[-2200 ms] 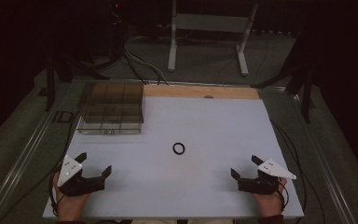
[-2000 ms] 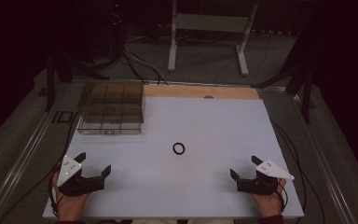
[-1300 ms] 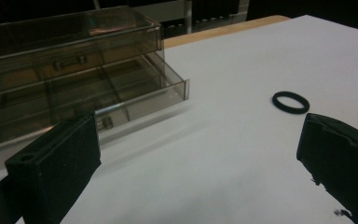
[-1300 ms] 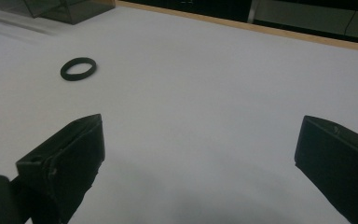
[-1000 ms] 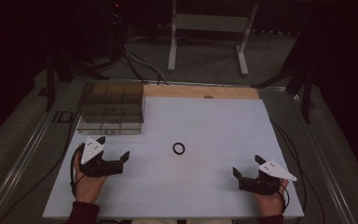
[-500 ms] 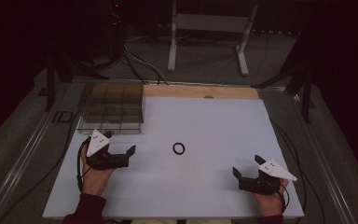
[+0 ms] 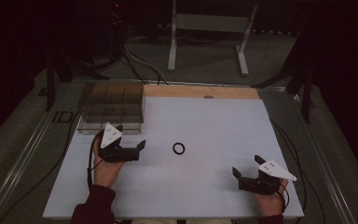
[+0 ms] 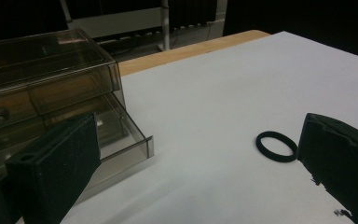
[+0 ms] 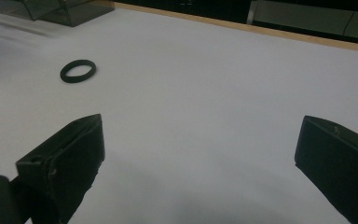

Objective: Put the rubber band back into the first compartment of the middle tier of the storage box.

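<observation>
Left gripper hovers between the clear drawer box and the black ring, fingers spread wide with nothing between them. Right gripper sits low at the near right of the counter, fingers likewise wide apart and empty.

Step in hand, by my reading: the left reaches for the ring. To do it well, carry the gripper further right until the ring lies between the fingers, then drop low so one finger goes inside the loop or both pinch the rim. It lies flat, so a shallow approach may only push it along.

Ring: thin, matte black, a closed round band, likely rubber or elastic. It lies alone at mid-counter, apart from the box, whose bottom drawer stands pulled out.
</observation>
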Demonstrator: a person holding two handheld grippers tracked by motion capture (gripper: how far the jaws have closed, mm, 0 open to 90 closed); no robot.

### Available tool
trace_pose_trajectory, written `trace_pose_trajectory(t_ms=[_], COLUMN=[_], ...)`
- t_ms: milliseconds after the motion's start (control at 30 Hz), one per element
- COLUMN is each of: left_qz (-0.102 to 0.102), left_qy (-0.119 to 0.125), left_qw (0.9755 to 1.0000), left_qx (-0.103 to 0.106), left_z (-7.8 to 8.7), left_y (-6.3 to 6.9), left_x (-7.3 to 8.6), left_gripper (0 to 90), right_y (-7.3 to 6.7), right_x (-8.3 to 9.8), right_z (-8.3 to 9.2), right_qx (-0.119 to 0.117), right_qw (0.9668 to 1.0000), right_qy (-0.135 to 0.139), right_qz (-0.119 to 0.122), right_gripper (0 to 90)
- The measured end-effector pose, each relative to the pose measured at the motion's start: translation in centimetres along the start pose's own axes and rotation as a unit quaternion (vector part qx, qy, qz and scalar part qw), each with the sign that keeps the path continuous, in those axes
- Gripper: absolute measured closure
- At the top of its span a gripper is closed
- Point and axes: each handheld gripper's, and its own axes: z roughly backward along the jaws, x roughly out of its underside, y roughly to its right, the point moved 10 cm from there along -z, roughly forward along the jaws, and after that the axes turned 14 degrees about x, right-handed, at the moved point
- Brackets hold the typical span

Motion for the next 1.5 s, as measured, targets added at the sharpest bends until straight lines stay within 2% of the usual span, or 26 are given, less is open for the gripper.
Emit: trace_pose_trajectory(t_ms=[233, 667, 1500], left_qz=[0.000, -0.002, -0.006], left_qy=[-0.010, -0.022, -0.059], left_qw=[0.9999, 0.9996, 0.9974], left_qx=[0.008, 0.019, 0.041], left_z=[-1.5, -3.4, -7.7], left_y=[0.2, 0.7, 2.0], left_x=[-0.1, 0.0, 0.7], left_gripper=[0.3, 1.3, 1.4], right_y=[0.0, -0.1, -0.2], right_x=[0.0, 0.0, 0.1], right_z=[0.0, 0.0, -0.1], right_qx=[0.000, -0.001, -0.001], right_qw=[1.0000, 1.0000, 1.0000], right_qy=[-0.001, -0.001, -0.002], right_qz=[0.001, 0.002, 0.009], right_gripper=[1.9, 1.9, 1.9])
